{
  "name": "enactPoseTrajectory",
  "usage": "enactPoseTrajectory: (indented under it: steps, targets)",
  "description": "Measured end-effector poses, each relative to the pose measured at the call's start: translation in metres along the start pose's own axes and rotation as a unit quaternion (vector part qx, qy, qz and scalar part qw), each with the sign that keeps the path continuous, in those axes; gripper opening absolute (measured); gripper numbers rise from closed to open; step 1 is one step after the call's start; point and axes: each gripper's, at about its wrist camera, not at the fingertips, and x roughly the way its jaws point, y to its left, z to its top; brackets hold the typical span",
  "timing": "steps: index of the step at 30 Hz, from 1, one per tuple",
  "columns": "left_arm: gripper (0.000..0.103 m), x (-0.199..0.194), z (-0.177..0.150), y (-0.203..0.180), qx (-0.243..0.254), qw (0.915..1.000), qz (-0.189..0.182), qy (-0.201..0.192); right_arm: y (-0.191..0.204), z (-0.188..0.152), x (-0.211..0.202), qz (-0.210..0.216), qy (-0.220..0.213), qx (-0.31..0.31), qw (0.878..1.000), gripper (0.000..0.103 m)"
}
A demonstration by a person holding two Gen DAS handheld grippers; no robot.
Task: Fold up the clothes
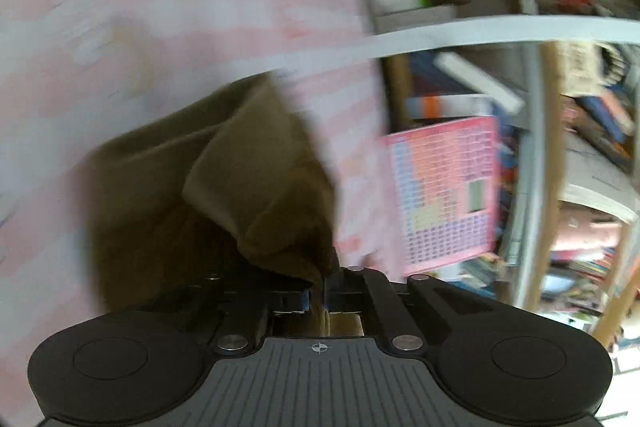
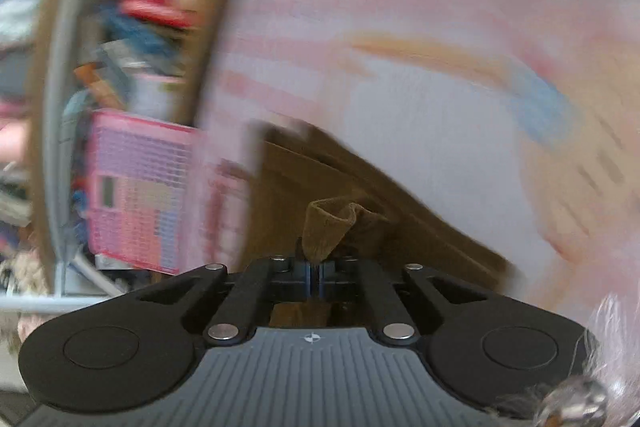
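Both grippers, left gripper point(image 1: 324, 287) and right gripper point(image 2: 320, 273), pinch brown garment point(image 1: 208, 187) edges

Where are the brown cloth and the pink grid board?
brown cloth garment point(image 1: 168, 179), left wrist view, middle of its fold.
pink plastic grid board point(image 1: 444, 187), left wrist view, centre of its face.

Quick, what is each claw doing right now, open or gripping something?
Left claw: closed, pinching the brown garment.
Right claw: closed, pinching a bunched edge of the brown garment.
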Motion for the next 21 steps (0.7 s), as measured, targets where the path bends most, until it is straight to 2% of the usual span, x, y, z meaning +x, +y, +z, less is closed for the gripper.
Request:
enactPoseTrajectory:
  steps: [3,5,7,8,11,14,15,19,21]
  targets:
    - [0.004,-0.006,0.006,-0.043,0.039,0.997,-0.066,-0.01,0.042,0.018,-0.002,0.047,-0.029,-0.053,0.997,0.003]
    - [0.004,-0.027,0.006,-0.053,0.054,0.9933,-0.101,-0.013,0.052,0.021,-0.019,0.067,-0.039,-0.08,0.994,0.003]
    - [0.005,-0.041,0.004,-0.039,0.049,0.9933,-0.104,-0.006,0.052,0.018,-0.045,0.081,-0.043,-0.103,0.99,0.003]
    - [0.005,-0.042,0.001,-0.024,0.043,0.9955,-0.084,0.0,0.049,0.015,-0.055,0.08,-0.041,-0.111,0.99,0.003]
    - [0.005,-0.039,-0.006,0.027,0.018,0.9997,-0.005,0.018,-0.008,-0.011,-0.038,-0.018,0.023,-0.087,0.996,0.003]
    - [0.005,-0.027,-0.012,0.071,-0.008,0.9968,0.071,0.035,-0.063,-0.029,-0.012,-0.1,0.059,-0.039,0.992,0.003]
    - [0.005,-0.022,-0.013,0.075,-0.007,0.9955,0.086,0.037,-0.078,-0.034,-0.004,-0.12,0.064,-0.025,0.99,0.003]
    - [0.005,-0.02,-0.012,0.062,0.003,0.9961,0.08,0.038,-0.069,-0.033,0.003,-0.114,0.057,-0.049,0.991,0.003]
    - [0.005,-0.024,-0.009,0.042,0.018,0.9978,0.051,0.038,-0.046,-0.024,-0.001,-0.085,0.046,-0.069,0.993,0.003]
